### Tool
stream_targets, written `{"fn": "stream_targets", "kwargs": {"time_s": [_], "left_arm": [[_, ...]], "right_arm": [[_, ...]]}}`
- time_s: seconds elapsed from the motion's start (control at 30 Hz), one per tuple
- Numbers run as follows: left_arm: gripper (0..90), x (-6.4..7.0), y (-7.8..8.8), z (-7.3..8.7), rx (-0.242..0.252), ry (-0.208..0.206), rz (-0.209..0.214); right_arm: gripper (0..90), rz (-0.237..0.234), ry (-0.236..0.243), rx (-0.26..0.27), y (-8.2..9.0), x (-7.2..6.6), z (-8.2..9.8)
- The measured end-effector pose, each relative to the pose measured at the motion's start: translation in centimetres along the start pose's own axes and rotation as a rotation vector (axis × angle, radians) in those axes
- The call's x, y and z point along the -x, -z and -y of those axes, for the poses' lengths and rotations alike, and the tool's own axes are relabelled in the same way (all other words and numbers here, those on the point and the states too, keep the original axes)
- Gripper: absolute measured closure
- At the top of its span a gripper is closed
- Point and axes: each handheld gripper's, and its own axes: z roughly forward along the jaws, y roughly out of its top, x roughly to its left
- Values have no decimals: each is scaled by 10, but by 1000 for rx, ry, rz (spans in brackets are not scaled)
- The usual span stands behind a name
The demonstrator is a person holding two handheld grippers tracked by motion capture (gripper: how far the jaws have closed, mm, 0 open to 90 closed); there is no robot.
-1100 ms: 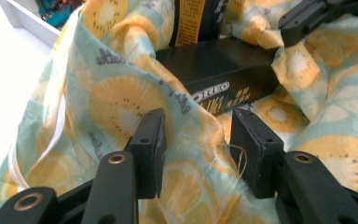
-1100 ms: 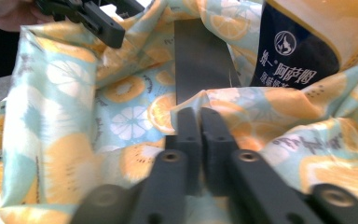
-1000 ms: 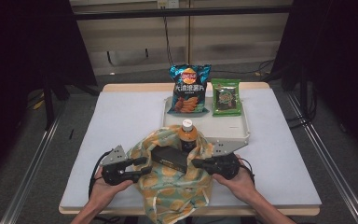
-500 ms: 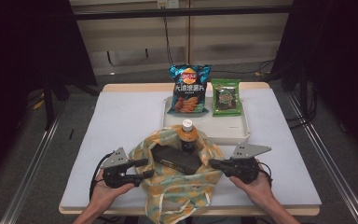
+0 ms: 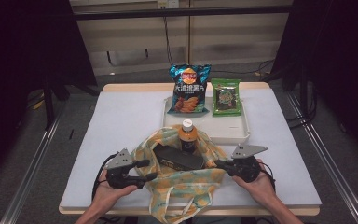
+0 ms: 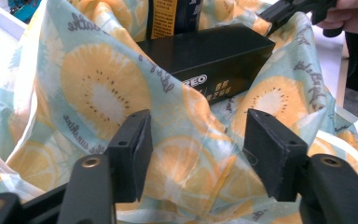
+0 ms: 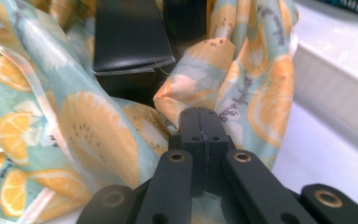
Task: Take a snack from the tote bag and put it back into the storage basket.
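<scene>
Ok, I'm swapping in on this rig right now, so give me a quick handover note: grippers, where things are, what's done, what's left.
Left gripper: jaws apart, just been opening, with the near-left rim of the fruit-print bag between them, not pinched.
Right gripper: jaws shut, at the bag's right rim; whether cloth is pinched is unclear.
In the bag: a black box lying flat, a bottle upright.
On the white tray: a chips bag and a green packet.
Left, probably: pack those two.

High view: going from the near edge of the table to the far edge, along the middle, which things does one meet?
Fruit-print cloth bag → black box in it → orange-capped bottle → white tray → blue chip bag.
</scene>
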Motion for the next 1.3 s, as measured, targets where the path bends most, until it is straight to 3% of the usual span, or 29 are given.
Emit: {"fn": "stream_targets", "kwargs": {"time_s": [0.23, 0.37, 0.5, 0.87, 1.03, 1.3], "left_arm": [[402, -1, 1, 0, 9, 5, -4], [402, -2, 1, -1, 5, 14, -2], [396, -2, 0, -1, 0, 11, 10], [387, -2, -1, 1, -8, 12, 13], [382, -3, 0, 1, -6, 7, 10], [376, -4, 1, 1, -3, 13, 6]], "right_arm": [[900, -9, 35, -56, -13, -5, 2], [900, -18, 88, -105, -23, -10, 5], [890, -28, 73, -102, -24, -8, 4], [646, -34, 70, -4, -6, -11, -6], [498, -51, 38, 62, 5, -12, -11], [469, -92, 33, 129, 11, -18, -26]]}}
